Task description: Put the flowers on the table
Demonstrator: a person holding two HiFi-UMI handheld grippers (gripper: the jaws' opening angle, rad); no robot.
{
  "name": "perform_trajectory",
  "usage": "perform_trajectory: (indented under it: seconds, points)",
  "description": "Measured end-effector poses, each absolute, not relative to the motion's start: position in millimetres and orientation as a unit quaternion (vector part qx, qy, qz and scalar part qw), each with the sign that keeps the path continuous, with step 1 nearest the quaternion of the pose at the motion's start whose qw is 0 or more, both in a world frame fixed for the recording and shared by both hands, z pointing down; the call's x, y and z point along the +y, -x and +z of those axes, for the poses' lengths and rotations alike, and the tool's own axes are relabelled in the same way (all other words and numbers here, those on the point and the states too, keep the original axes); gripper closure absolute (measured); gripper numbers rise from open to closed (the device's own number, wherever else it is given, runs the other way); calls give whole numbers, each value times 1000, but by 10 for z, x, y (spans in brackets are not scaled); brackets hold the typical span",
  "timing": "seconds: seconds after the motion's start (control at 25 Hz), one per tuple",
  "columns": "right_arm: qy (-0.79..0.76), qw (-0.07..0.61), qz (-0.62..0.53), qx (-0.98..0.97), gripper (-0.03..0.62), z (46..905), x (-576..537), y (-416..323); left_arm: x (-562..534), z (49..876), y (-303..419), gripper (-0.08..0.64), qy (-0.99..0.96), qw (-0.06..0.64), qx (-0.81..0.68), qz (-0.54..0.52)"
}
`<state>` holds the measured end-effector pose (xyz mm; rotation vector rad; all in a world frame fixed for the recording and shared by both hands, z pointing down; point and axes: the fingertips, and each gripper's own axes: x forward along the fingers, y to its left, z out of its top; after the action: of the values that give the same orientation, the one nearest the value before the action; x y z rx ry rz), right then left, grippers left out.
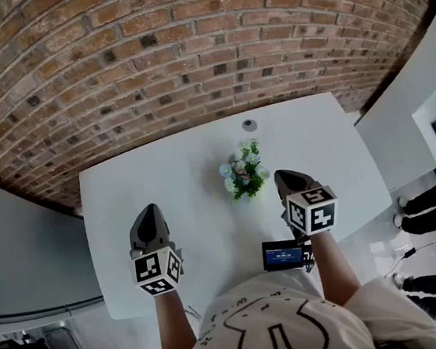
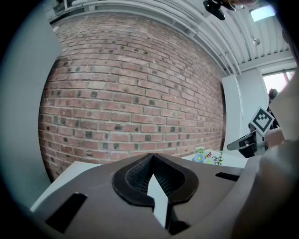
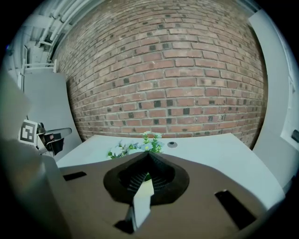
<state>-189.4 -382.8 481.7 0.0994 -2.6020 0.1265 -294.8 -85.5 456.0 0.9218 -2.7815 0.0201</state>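
Observation:
A small bunch of flowers (image 1: 244,173) with green leaves and pale blue and white blooms rests on the white table (image 1: 164,184) near its middle. It also shows in the left gripper view as flowers (image 2: 209,157) at the right, and in the right gripper view as flowers (image 3: 135,145) just beyond the jaw tips. My right gripper (image 1: 283,175) hovers close to the right of the bunch, shut and holding nothing. My left gripper (image 1: 150,210) is shut and empty over the table's front left, well apart from the flowers.
A red brick wall (image 1: 186,32) stands behind the table. A small round grey disc (image 1: 250,125) lies near the table's far edge. A small screen (image 1: 283,255) sits by my right arm. People's legs (image 1: 432,200) stand off to the right.

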Motion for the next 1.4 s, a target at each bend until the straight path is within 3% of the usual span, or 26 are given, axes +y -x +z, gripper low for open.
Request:
perform_trajectory:
  seconds: [0.8, 1.4]
  points:
    - [-100, 189, 29, -976, 576, 4548, -2938, 1075, -217, 4431, 2491, 549, -391, 80, -917, 5]
    - [-112, 146, -2, -983, 575, 4193, -2967, 663, -260, 4200, 2130, 549, -400, 52, -915, -7]
